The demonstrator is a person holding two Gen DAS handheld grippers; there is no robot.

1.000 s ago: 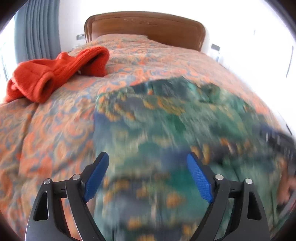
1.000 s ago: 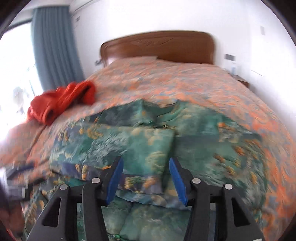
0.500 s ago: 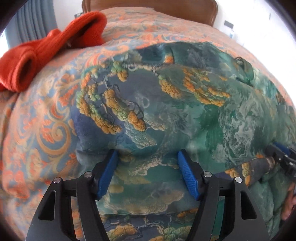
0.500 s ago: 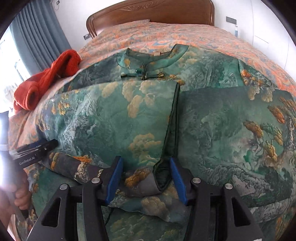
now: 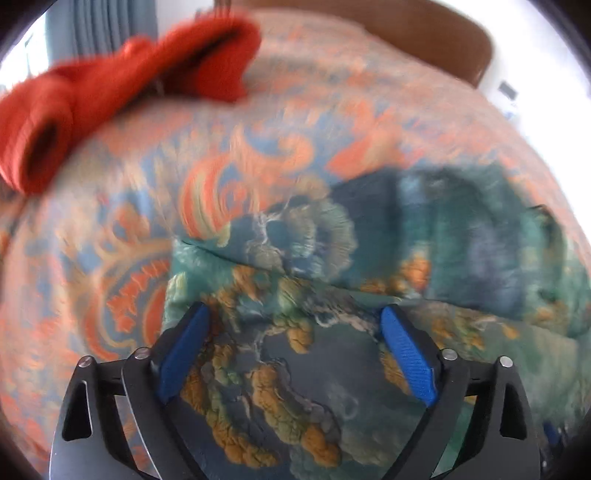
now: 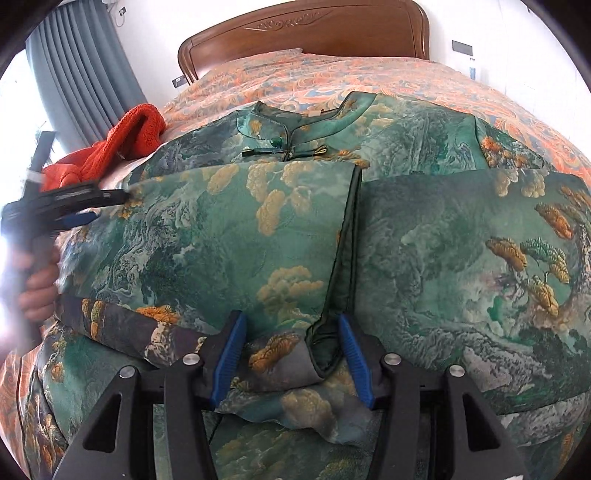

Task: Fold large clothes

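Observation:
A large green padded jacket with a gold tree print (image 6: 424, 236) lies face up on the bed, both sleeves folded across its chest. My right gripper (image 6: 291, 325) is open, low over the cuff end of the folded left sleeve (image 6: 303, 354), with the cuff between its fingers. My left gripper (image 5: 293, 319) is open over the jacket's left edge (image 5: 295, 387). It also shows in the right wrist view (image 6: 88, 206), held by a hand at the jacket's left side.
A red knitted garment (image 5: 122, 92) lies bunched on the bed to the far left; it also shows in the right wrist view (image 6: 122, 147). The orange patterned bedspread (image 6: 332, 70) runs to a wooden headboard (image 6: 306, 26). Grey curtains (image 6: 85, 74) hang at the left.
My left gripper has moved left and forward to the jacket's edge, its view now blurred. My right gripper has come down lower over the sleeve cuff. Both stay open.

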